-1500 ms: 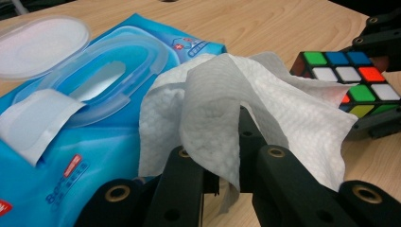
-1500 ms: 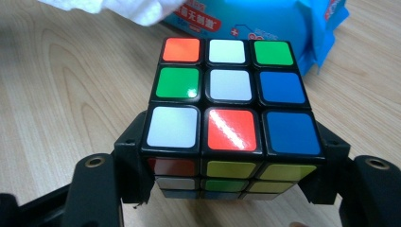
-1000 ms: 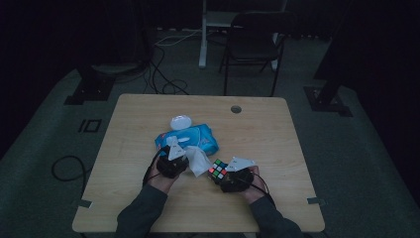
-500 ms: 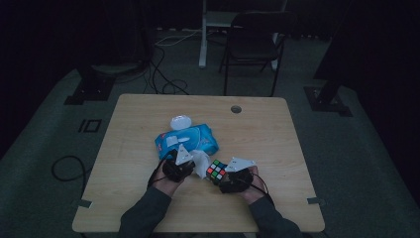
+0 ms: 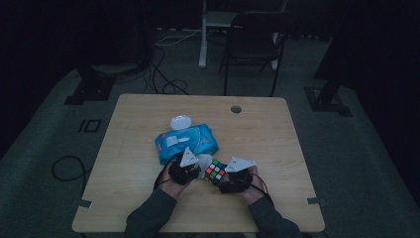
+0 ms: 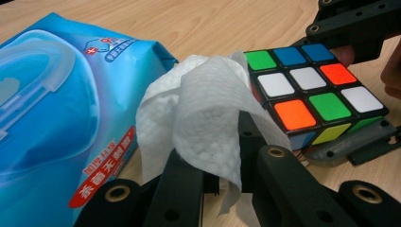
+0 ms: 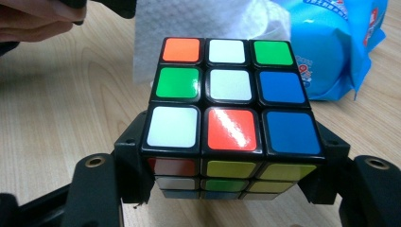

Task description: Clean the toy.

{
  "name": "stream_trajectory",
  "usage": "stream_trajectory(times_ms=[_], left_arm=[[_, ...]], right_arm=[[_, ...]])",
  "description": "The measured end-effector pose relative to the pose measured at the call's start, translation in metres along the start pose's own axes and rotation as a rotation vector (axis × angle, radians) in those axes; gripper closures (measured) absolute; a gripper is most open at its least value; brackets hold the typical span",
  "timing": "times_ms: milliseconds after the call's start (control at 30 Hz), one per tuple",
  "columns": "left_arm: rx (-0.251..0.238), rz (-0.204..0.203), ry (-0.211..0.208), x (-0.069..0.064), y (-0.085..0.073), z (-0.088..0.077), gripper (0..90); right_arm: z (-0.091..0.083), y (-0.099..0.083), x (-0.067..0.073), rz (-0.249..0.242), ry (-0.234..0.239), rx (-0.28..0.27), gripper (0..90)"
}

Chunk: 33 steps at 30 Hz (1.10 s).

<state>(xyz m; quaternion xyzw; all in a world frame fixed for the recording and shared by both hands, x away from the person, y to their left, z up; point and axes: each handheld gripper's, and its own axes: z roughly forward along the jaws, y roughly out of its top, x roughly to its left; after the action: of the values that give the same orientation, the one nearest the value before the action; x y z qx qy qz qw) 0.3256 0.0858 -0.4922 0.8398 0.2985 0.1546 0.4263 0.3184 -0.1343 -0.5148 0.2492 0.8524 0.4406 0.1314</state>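
Observation:
A scrambled puzzle cube (image 5: 215, 170) (image 7: 227, 113) (image 6: 312, 94) sits low over the table's front middle, and my right gripper (image 5: 224, 174) (image 7: 227, 156) is shut on its two sides. My left gripper (image 5: 193, 166) (image 6: 227, 156) is shut on a crumpled white wet wipe (image 6: 208, 113) (image 5: 202, 161) (image 7: 198, 23), which hangs against the cube's side. A blue pack of wet wipes (image 5: 185, 141) (image 6: 61, 118) (image 7: 331, 47) lies on the table just behind both grippers.
A white round lid (image 5: 181, 122) lies behind the pack. The wooden table (image 5: 138, 129) has a cable hole (image 5: 236, 109) near its far edge. A chair (image 5: 252, 44) and cables stand on the dark floor beyond.
My left gripper with the wipe has moved right, up to the cube. The right gripper and cube have kept still.

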Motion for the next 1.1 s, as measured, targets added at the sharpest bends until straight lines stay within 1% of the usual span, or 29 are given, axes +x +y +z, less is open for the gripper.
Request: stream_trajectory(times_ms=[133,233,367,533,667,767,967,1033,1100], left_arm=[[-0.003,0.004,-0.003,-0.002,0.002,0.001,85.3],[-0.013,-0.006,-0.008,-0.002,0.002,0.002,85.4],[-0.015,-0.006,-0.007,-0.001,0.004,0.003,85.4],[-0.015,-0.01,-0.007,-0.001,0.005,0.005,85.4],[-0.011,-0.005,-0.004,-0.002,0.004,0.003,85.5],[-0.016,-0.003,-0.009,-0.004,0.004,0.0,85.5],[-0.015,-0.005,-0.019,-0.008,-0.002,-0.007,85.5],[-0.011,0.005,-0.014,-0.009,-0.004,-0.01,85.6],[-0.018,-0.003,-0.018,-0.009,-0.005,-0.01,85.5]], right_arm=[[0.002,0.0,0.003,-0.009,0.011,0.008,34.6],[0.002,0.0,0.003,-0.012,0.017,0.005,34.6],[0.002,0.0,0.005,-0.018,0.029,0.003,34.6],[0.002,0.0,0.008,-0.037,0.045,0.004,34.6],[0.002,0.0,0.007,-0.039,0.036,0.007,34.6],[0.001,0.0,0.005,-0.025,0.026,0.0,34.6],[-0.001,-0.002,0.001,-0.013,0.006,0.002,34.6],[-0.001,-0.002,0.0,-0.004,0.002,0.0,34.6],[-0.002,-0.001,0.0,-0.005,0.003,-0.003,34.7]])
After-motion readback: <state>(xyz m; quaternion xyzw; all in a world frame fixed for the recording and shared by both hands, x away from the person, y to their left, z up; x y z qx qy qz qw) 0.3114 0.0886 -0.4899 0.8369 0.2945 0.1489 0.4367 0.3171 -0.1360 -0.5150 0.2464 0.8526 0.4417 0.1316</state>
